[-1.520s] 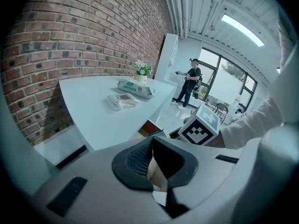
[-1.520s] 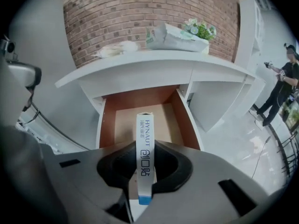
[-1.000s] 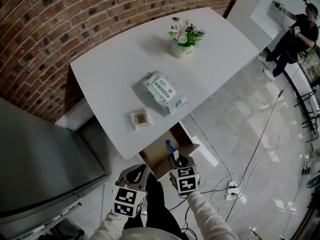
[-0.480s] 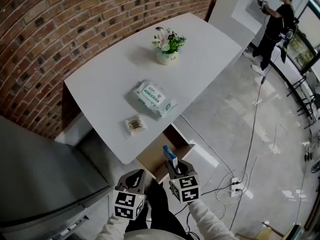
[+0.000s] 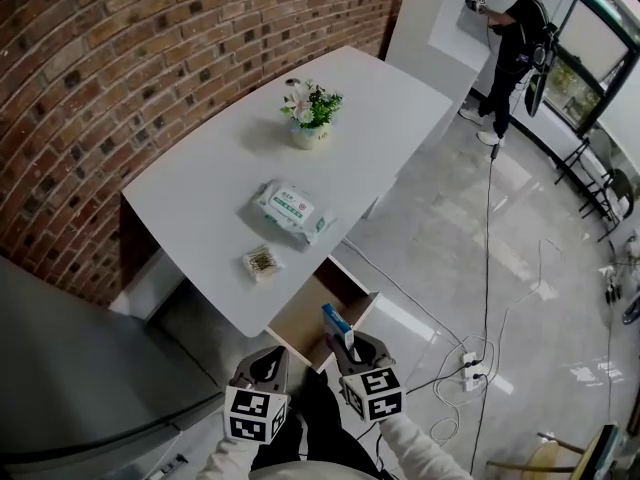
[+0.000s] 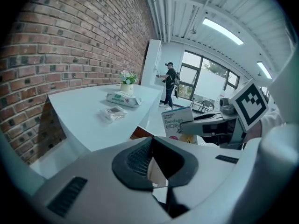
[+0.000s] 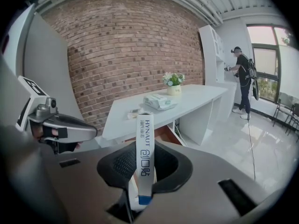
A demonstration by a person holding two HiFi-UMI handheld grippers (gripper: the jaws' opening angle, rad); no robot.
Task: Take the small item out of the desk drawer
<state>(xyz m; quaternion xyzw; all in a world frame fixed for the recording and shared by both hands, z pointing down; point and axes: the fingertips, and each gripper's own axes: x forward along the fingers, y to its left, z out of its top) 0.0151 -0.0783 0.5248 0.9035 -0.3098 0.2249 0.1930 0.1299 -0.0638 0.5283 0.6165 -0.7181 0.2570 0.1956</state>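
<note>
**1 bandage box (image 5: 338, 321) clear of the drawer (image 5: 300, 320)**

The right gripper (image 5: 350, 346) is clamped on the slim box, which stands upright and edge-on between its pads. In the head view the box sits over the open drawer's 4 o'clock corner. The taking-out looks done. What remains, I judge, is setting the box down and perhaps shutting the drawer.

The left gripper (image 5: 266, 366), at 9 o'clock of the right one, has its jaws narrowly apart with nothing between them. Whether the drawer holds anything else I cannot tell.

On the desk (image 5: 200, 183) a wipes pack (image 5: 287, 208) lies at 12 o'clock of the drawer and a small packet (image 5: 261, 261) at 11, with a flower pot (image 5: 309, 128) beyond. A person (image 5: 512, 38) stands far off at 1 o'clock. A power strip (image 5: 468, 366) lies at 3 o'clock. Nothing blocks the desktop.
</note>
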